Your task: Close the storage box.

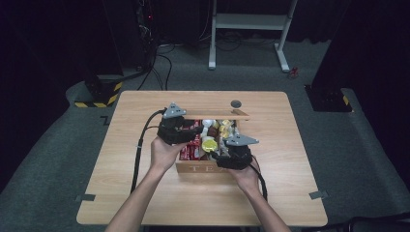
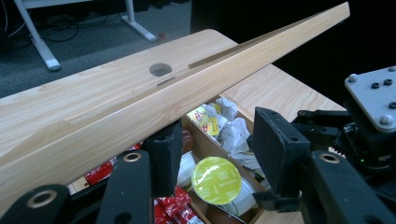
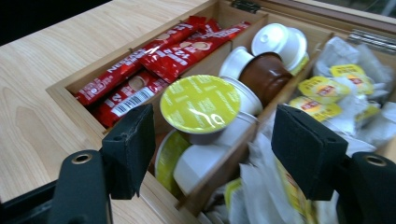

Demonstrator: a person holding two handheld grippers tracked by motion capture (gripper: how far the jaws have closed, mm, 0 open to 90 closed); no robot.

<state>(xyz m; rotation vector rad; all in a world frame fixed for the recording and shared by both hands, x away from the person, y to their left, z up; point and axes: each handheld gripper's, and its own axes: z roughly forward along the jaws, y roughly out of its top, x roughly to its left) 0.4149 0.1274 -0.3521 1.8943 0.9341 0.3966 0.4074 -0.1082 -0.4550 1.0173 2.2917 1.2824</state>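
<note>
A wooden tea box [image 1: 212,167] sits in the middle of the table [image 1: 121,193] with its lid [image 2: 140,112] up. The left gripper [image 1: 180,130] is at the box's left side, and its jaws are apart, with nothing in them. The right gripper [image 3: 212,154] has its jaws apart too, just above a yellow-topped cup [image 3: 200,103] in the middle part of the box. Red packets [image 3: 154,60] lie beside it.
</note>
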